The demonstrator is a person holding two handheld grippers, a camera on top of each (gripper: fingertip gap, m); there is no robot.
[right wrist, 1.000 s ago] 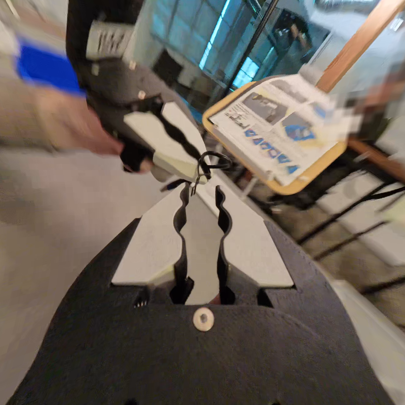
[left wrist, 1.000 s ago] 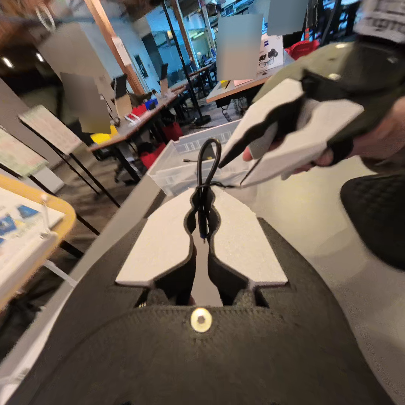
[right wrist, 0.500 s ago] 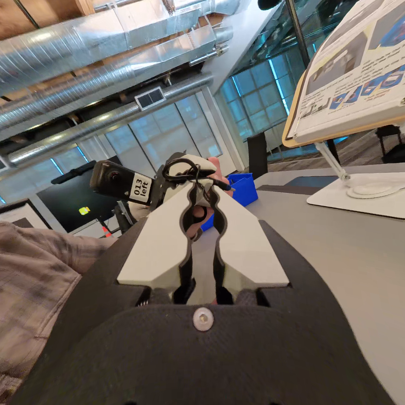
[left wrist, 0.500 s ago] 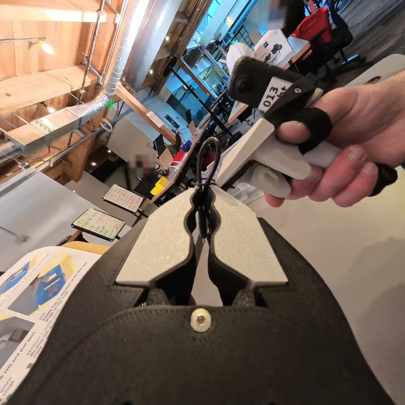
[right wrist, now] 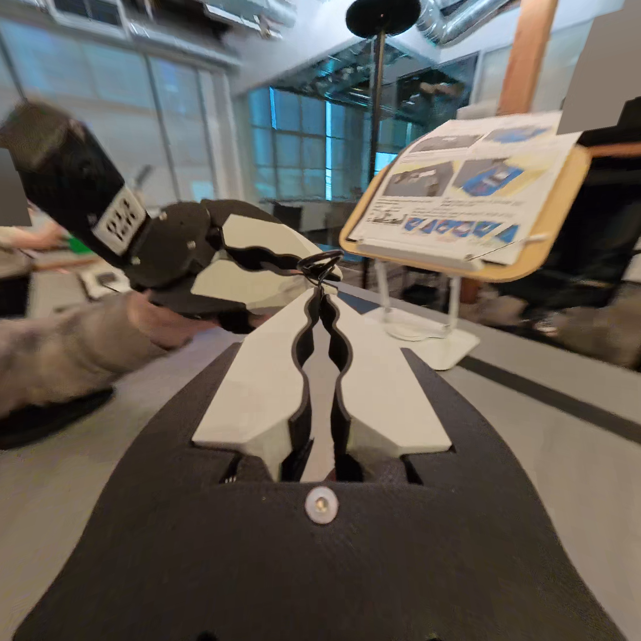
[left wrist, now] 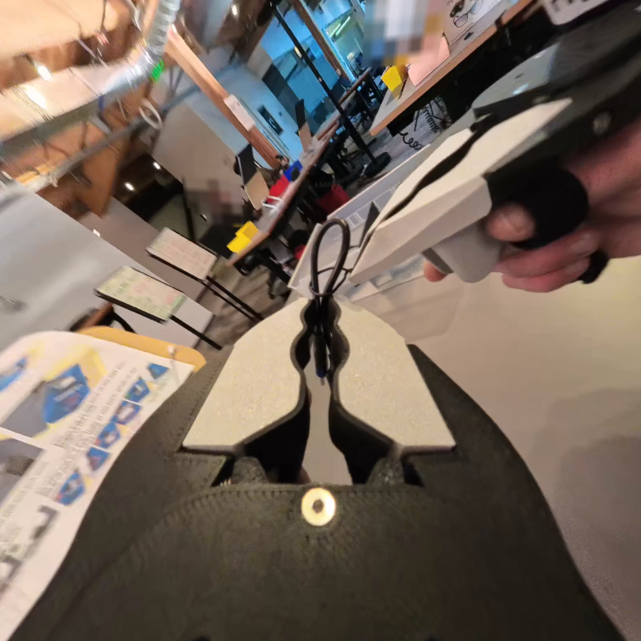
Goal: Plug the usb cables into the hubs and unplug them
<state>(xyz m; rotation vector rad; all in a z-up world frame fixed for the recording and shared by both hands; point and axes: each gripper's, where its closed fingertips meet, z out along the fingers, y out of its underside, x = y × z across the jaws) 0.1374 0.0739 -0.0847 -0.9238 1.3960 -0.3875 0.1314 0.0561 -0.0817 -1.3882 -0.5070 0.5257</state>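
Left tool (left wrist: pixel 321 305): fingers pressed together on a bundled black usb cable (left wrist: pixel 326 274), held up above the pale surface (left wrist: pixel 520 399).
Cable: its loop (left wrist: pixel 331 242) sticks out past the left tool's tips; a blue-tipped connector end (left wrist: pixel 322 373) hangs back in the gap between the fingers. A thin tie cinches the bundle just beyond the tips.
Right tool (right wrist: pixel 318 295): tips closed together right at the cable bundle, meeting the left tool's tips. They seem to pinch a thin strand of the cable (right wrist: pixel 321 265), though blur keeps this uncertain.
Right tool from the left wrist view: it (left wrist: pixel 360 270) comes in from the right of the cable loop, gripped by a hand (left wrist: pixel 562 242).
Document stand (right wrist: pixel 451 222): a wooden board with a printed sheet, standing on the surface behind and to the right of the cable.
Clear bin (left wrist: pixel 381 295): on the surface just behind the cable loop.
Hubs: none can be made out.
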